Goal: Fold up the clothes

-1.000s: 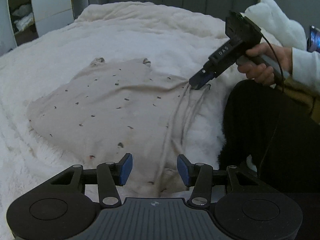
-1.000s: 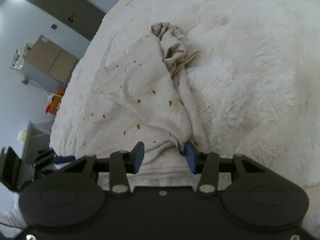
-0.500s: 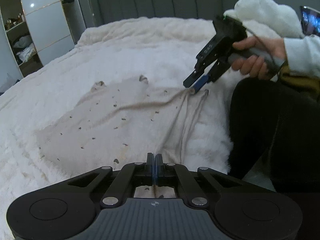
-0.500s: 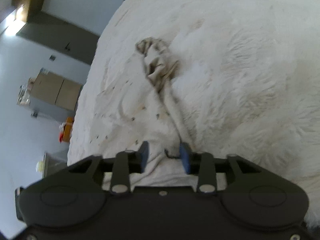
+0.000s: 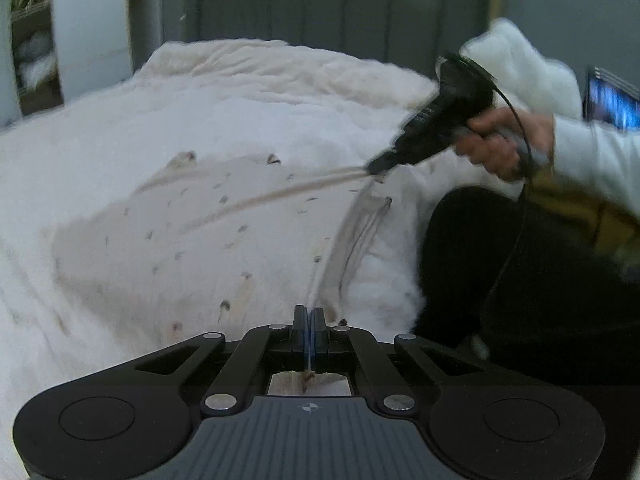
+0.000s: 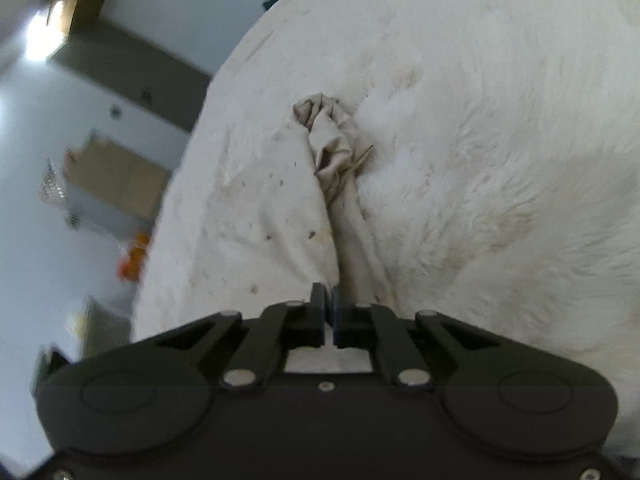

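**Both claws clamped on the garment's near edge**

A beige speckled garment [image 5: 168,240] lies on a bed covered by a fluffy white blanket [image 5: 100,140]. The left claw [image 5: 309,322] is closed on the garment's near hem, with a strip of cloth pinched between its blue pads. The right claw [image 5: 376,166], held in a person's hand [image 5: 504,144], is closed on another point of the same side edge, farther up the bed. Between the two grips the edge runs as a taut, lifted band (bunched into narrow folds), while a second tight crease stretches from the right claw across the cloth toward the far corner.

In the right wrist view that claw [image 6: 327,306] shows cloth between its closed pads, and a twisted rope of fabric leads away to a crumpled knot [image 6: 328,136] of garment.

The rest of the garment lies flat, its far and left edges resting on the blanket. Bare blanket surrounds it on the left and toward the grey headboard [image 5: 320,8], leaving open room there. On the right, the person's dark-clothed leg [image 5: 520,280] sits close against the bed's edge, just beside the lifted band.
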Motion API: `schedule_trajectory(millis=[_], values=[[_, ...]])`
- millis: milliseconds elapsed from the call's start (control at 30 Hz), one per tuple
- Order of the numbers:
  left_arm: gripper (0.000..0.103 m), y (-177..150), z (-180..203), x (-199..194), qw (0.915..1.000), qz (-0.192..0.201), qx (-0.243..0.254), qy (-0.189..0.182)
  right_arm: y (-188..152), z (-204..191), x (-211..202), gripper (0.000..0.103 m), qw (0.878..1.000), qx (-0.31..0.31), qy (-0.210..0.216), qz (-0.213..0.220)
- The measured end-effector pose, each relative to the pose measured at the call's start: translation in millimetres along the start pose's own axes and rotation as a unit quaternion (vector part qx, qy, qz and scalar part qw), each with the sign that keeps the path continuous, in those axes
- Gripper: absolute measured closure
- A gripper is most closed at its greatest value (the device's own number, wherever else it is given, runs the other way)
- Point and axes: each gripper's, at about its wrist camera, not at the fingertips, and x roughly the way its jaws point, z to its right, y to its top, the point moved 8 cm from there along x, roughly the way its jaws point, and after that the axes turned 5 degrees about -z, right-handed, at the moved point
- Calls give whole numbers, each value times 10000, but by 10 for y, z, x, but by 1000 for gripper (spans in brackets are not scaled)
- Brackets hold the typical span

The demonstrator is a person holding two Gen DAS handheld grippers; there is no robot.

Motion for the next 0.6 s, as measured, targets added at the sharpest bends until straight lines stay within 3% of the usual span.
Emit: schedule_trajectory(millis=[67, 133, 200, 233, 300, 367, 433, 467, 567, 600], values=[[103, -95, 27, 95, 9996, -198, 208, 9, -56, -43, 36, 102, 9983, -298, -444, -226], [103, -122, 100, 161, 9987, -281, 415, -99, -70, -58, 105, 91, 9939, -530, -871, -409], [96, -96, 115, 169, 9987, -254, 347, -271, 32, -77, 85, 84, 9967, -406, -671, -191], [93, -79, 104, 158, 9987, -228, 279, -352, 110, -95, 65, 72, 9981, -317, -523, -11], [78, -8, 53, 88, 9977, -84, -3, -680, 289, -147, 40, 66, 9983, -246, -390, 366], [68, 37, -6, 31, 9968, 49, -178, -778, 494, -238, 111, 56, 9976, -300, -227, 583], [60, 103, -212, -101, 9928, 369, -690, -907, 629, -270, 274, 52, 9980, -326, -181, 515], [48, 121, -369, -149, 9893, 510, -1040, -882, 667, -267, 358, 52, 9982, -323, -208, 460], [35, 88, -909, -156, 9731, 686, -2152, -457, 701, -169, 728, 52, 9993, -152, -339, 108], [33, 58, -1021, -118, 9685, 639, -2382, -358, 682, -125, 822, 59, 9994, -50, -345, -3]])
